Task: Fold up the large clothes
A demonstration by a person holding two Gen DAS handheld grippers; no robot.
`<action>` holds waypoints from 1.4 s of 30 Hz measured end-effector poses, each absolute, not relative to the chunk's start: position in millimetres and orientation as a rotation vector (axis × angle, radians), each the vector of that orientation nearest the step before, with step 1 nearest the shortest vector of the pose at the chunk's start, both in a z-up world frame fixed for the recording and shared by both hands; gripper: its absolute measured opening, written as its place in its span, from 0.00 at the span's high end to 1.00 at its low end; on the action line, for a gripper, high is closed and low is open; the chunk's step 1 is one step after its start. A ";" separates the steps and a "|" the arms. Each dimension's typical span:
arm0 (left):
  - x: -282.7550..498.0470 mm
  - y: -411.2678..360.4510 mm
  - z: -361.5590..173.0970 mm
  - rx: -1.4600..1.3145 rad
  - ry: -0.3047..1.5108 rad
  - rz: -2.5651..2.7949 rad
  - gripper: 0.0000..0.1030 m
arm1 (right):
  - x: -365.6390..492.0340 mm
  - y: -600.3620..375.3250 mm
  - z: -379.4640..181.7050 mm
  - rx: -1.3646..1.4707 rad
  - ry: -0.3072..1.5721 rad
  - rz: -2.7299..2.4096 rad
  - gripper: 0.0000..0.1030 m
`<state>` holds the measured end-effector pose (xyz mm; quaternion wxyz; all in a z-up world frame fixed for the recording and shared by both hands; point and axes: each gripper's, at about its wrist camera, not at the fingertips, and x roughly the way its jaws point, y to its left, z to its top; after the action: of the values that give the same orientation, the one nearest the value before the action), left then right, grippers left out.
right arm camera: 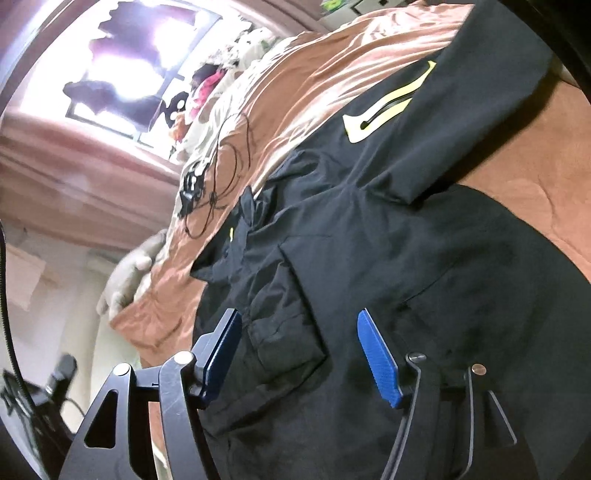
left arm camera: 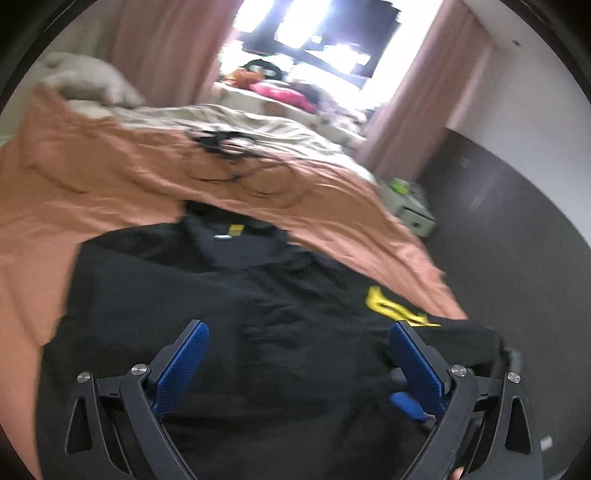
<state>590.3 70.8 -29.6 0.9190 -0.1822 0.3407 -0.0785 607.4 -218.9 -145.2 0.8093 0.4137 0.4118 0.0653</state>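
Lying spread over the orange bedsheet [left arm camera: 110,192] of the bed, the black jacket [left arm camera: 221,314] is the landmark here: its collar points toward the far end of the bed, and a small yellow tag [left arm camera: 235,230] shows inside the collar. A yellow logo [left arm camera: 391,306] sits on the jacket's sleeve toward the edge of the bed that borders the dark floor [left arm camera: 517,240].

Above the jacket's lower body, the left gripper [left arm camera: 299,354] hangs with its jaws spread wide apart; the blue pads [left arm camera: 184,365] stand on either side of bare black cloth and nothing is pinched between them. The picture is blurred with motion.

Over the jacket's other side, the right gripper [right arm camera: 299,354] has its jaws apart too, though less widely. A folded flap of the jacket, a sleeve [right arm camera: 288,317] laid across the body, lies below the gap between them; the pads do not press on it.

Beyond the jacket's collar, a tangle of thin black cable [left arm camera: 229,155] rests on the sheet. Farther past it lie a cream blanket [left arm camera: 258,122], a grey pillow [left arm camera: 92,81], pink curtains [left arm camera: 417,103] and a bright window [left arm camera: 306,33].
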 end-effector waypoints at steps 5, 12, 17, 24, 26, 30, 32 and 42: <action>555.3 114.5 -49.2 -0.375 0.702 -0.016 0.04 | 617.4 -188.2 -141.7 0.739 0.915 0.183 0.36; 526.2 179.7 -74.8 -0.455 0.735 0.161 0.22 | 626.7 -125.9 -130.8 0.447 0.898 0.252 0.36; 510.1 219.3 -92.9 -0.518 0.725 0.244 0.26 | 635.8 -74.8 -146.0 0.258 0.927 0.292 0.36; 507.7 256.4 -125.4 -0.579 0.775 0.281 0.46 | 646.5 -32.2 -171.4 0.033 0.958 0.263 0.36; 508.3 261.1 -131.4 -0.591 0.790 0.289 0.50 | 649.0 -27.2 -177.4 -0.014 0.974 0.239 0.36; 511.8 264.3 -142.7 -0.599 0.812 0.294 0.55 | 654.7 -22.5 -189.6 -0.095 1.029 0.198 0.36; 513.8 264.1 -147.6 -0.600 0.825 0.291 0.58 | 654.7 -24.9 -187.5 -0.120 1.028 0.173 0.51; 514.5 257.2 -150.7 -0.569 0.844 0.279 0.58 | 650.9 -119.5 -133.6 0.167 0.904 0.153 0.66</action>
<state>514.5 257.2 -150.7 0.8640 -0.2715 0.4027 0.1331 650.9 -119.5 -133.6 0.8935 0.0806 0.4356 0.0736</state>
